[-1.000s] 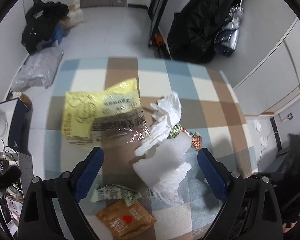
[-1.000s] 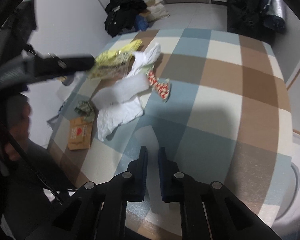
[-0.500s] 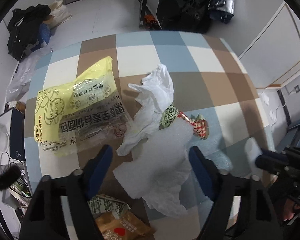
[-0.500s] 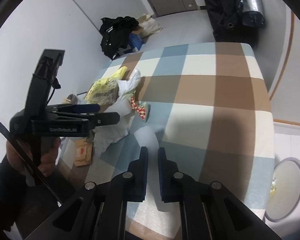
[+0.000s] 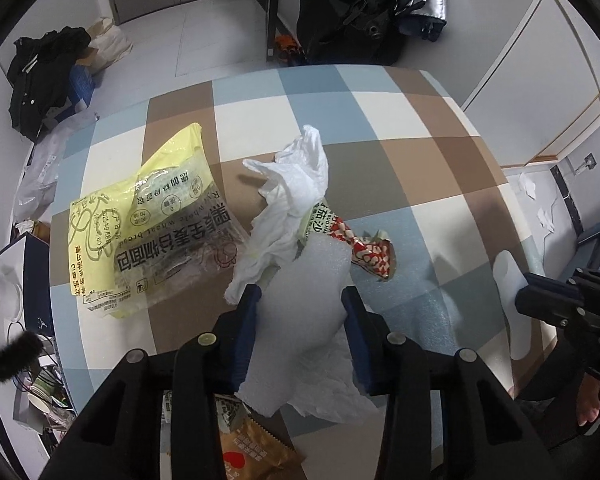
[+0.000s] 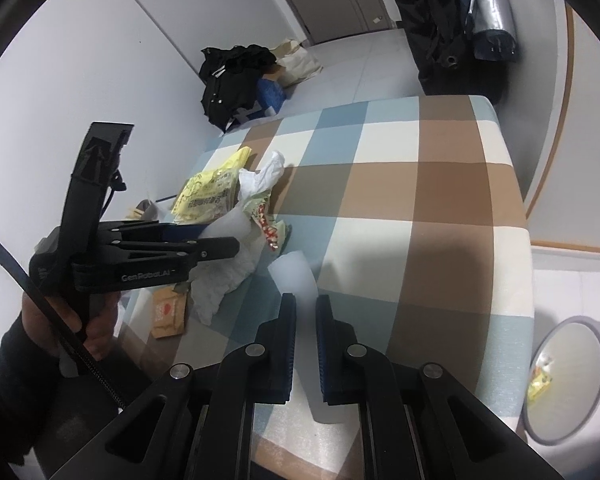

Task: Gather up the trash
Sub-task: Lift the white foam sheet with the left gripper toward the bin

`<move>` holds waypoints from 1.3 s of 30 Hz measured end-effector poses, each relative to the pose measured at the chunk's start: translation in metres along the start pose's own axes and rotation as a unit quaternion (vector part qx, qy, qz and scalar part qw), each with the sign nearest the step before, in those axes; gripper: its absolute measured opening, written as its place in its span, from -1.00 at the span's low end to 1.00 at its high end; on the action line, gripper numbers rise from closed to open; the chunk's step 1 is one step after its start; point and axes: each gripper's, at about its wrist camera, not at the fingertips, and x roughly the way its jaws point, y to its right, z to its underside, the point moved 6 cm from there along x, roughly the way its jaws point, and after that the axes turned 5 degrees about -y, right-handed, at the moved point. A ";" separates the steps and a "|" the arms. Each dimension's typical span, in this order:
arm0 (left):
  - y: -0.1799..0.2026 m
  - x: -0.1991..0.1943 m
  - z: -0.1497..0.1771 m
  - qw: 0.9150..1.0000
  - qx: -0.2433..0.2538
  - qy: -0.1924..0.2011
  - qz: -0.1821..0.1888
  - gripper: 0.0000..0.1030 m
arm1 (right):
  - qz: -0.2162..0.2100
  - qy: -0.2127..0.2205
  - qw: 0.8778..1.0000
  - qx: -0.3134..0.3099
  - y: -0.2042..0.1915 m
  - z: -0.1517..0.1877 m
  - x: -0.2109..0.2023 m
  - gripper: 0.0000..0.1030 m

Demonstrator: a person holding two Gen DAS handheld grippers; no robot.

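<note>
The left gripper (image 5: 300, 300), black with two blue-padded fingers, points down at a checked blue, brown and cream tablecloth (image 5: 420, 160). Its jaws have just been closing, and one white foam sheet (image 5: 300, 320) lies between the pads, which sit at or just beside the sheet's edges; whether they press on it cannot be told. In the right wrist view this gripper is held in a hand (image 6: 80, 320) with a dark sleeve, and it reaches over the litter pile.

Under the foam lies one crumpled white paper towel (image 5: 332, 396). Just beyond the fingertips, one more crumpled white tissue (image 5: 296, 192) stands up in a peak. To its left lies one flat yellow and clear plastic bread bag (image 5: 148, 232) with printed writing. To the right of the tissue, touching the foam, is one red and white patterned snack wrapper (image 5: 370, 252). At the near table edge, partly hidden by the gripper body, are one brown snack packet (image 5: 256, 456) with a red heart and one small green and white printed wrapper (image 5: 228, 406).

The right gripper (image 6: 305, 312) hovers over the cloth apart from the pile, its blue pads drawn nearly together with nothing between them. A second white foam piece (image 6: 296, 276) lies just beyond its tips.

On the floor to the right stands one round grey bin (image 6: 568, 376) with a yellow scrap inside.
</note>
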 end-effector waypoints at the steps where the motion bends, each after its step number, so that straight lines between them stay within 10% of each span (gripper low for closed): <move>1: 0.000 -0.002 0.000 1.000 -0.001 0.002 0.003 -0.30 | 0.002 0.001 1.000 0.001 0.000 0.000 0.000 -0.83; 19: -0.018 -0.044 -0.002 0.990 -0.074 0.065 0.104 -0.30 | 0.020 0.020 1.000 0.011 -0.007 -0.005 -0.001 -0.83; 39: -0.032 -0.109 0.011 0.967 -0.103 0.203 0.112 -0.30 | -0.025 0.097 0.995 -0.009 -0.056 -0.014 -0.047 -0.83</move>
